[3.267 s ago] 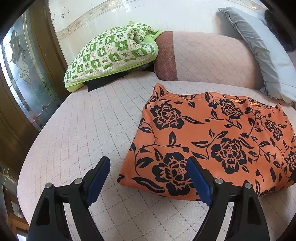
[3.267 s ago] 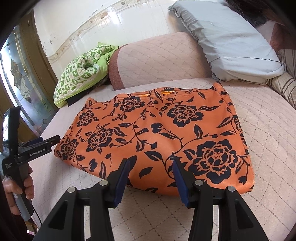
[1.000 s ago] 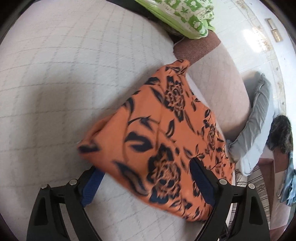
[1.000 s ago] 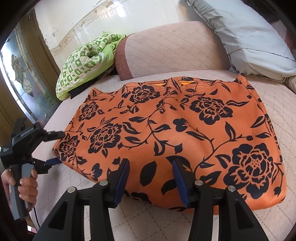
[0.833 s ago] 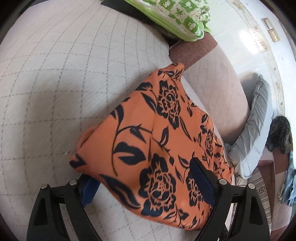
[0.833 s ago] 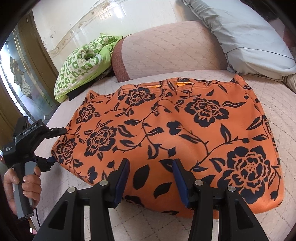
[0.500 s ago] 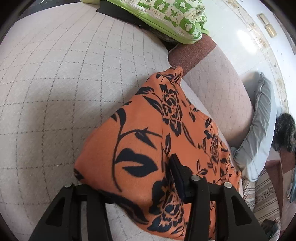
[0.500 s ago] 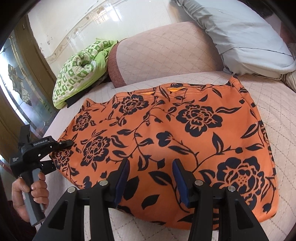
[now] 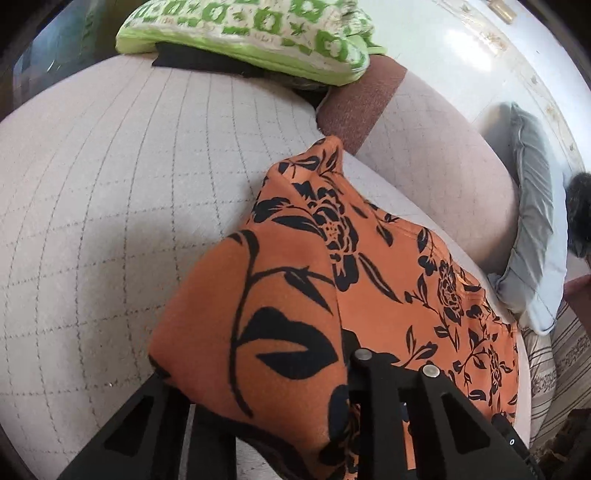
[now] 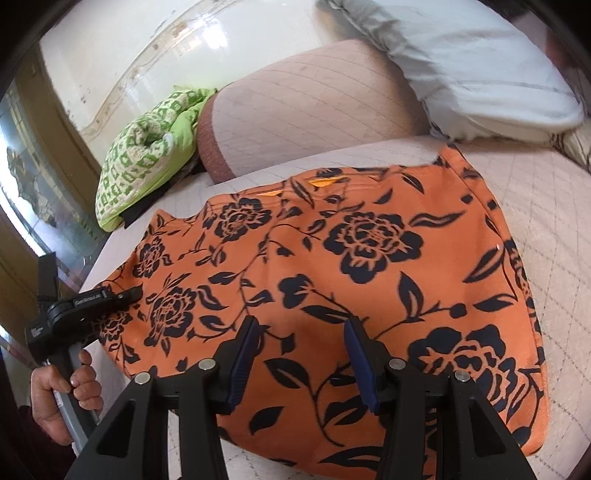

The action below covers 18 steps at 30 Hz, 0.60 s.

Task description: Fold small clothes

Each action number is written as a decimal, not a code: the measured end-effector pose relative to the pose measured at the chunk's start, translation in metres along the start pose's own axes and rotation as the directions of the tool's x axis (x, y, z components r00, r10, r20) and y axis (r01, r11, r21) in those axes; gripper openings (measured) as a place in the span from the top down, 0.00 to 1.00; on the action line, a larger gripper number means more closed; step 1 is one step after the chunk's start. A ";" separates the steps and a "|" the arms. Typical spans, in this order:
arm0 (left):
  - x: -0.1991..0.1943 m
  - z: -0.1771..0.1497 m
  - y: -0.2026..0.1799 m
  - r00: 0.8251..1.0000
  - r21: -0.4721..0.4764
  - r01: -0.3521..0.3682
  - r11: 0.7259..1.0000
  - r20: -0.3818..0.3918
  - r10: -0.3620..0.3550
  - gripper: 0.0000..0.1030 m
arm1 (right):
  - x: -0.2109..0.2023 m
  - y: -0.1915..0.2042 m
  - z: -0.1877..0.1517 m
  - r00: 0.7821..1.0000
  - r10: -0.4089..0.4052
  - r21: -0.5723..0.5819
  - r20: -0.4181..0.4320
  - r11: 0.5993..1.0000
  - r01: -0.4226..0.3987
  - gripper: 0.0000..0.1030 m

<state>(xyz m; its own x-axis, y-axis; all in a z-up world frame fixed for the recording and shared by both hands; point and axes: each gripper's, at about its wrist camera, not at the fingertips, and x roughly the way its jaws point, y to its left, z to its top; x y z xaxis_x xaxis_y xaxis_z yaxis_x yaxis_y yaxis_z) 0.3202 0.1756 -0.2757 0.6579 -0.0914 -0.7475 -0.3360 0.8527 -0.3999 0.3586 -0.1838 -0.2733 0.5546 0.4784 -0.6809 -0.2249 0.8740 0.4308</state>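
On the quilted bed (image 10: 546, 206), your orange floral garment (image 10: 369, 258) lies spread. Your left gripper (image 10: 127, 293) is closing its fingers on the garment's near-left corner, fabric between them. Your right gripper (image 10: 299, 354) hovers half-open over the near edge, gripping nothing.

both wrist cameras look steeply down, close over the shared orange floral cloth (image 9: 388, 280) (image 10: 369, 266), green pillow (image 9: 258, 33) (image 10: 147, 155) far left.
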 end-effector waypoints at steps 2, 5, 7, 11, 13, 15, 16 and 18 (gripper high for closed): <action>-0.009 0.001 -0.005 1.000 0.033 0.006 0.999 0.026 -0.007 0.77 | 0.001 -0.010 0.001 1.000 0.003 0.038 0.003 0.999 -0.003 0.50; -0.027 0.001 -0.017 0.997 0.100 0.017 0.995 0.076 -0.025 0.77 | -0.005 -0.027 0.007 0.999 0.017 0.105 0.027 0.994 -0.019 0.50; -0.040 -0.001 -0.028 0.993 0.163 0.014 0.986 0.112 -0.032 0.77 | -0.017 -0.044 0.018 0.996 -0.002 0.163 0.086 0.987 -0.012 0.50; -0.062 -0.011 -0.055 0.983 0.279 -0.018 0.960 0.182 -0.035 0.78 | -0.049 -0.091 0.036 0.975 -0.058 0.328 0.215 0.944 -0.017 0.50; -0.075 -0.018 -0.069 0.978 0.318 -0.017 0.948 0.202 -0.050 0.78 | -0.062 -0.115 0.039 0.964 -0.067 0.404 0.257 0.914 -0.044 0.50; -0.082 -0.023 -0.087 0.976 0.349 -0.022 0.937 0.211 -0.056 0.78 | -0.074 -0.140 0.040 0.956 -0.079 0.475 0.283 0.878 -0.068 0.50; -0.085 -0.025 -0.098 0.976 0.364 -0.023 0.931 0.212 -0.059 0.78 | -0.078 -0.148 0.041 0.953 -0.083 0.492 0.293 0.867 -0.076 0.50; -0.090 -0.027 -0.117 0.976 0.384 -0.008 0.923 0.203 -0.076 0.78 | -0.089 -0.166 0.041 0.942 -0.090 0.540 0.322 0.835 -0.105 0.50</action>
<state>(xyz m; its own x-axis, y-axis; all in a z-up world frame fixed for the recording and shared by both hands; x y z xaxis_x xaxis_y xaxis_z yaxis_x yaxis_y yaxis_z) 0.2819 0.0703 -0.1760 0.8048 -0.0492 -0.5915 -0.0569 0.9856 -0.1594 0.3793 -0.3753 -0.2604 0.8012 0.3446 -0.4893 0.1867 0.6329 0.7514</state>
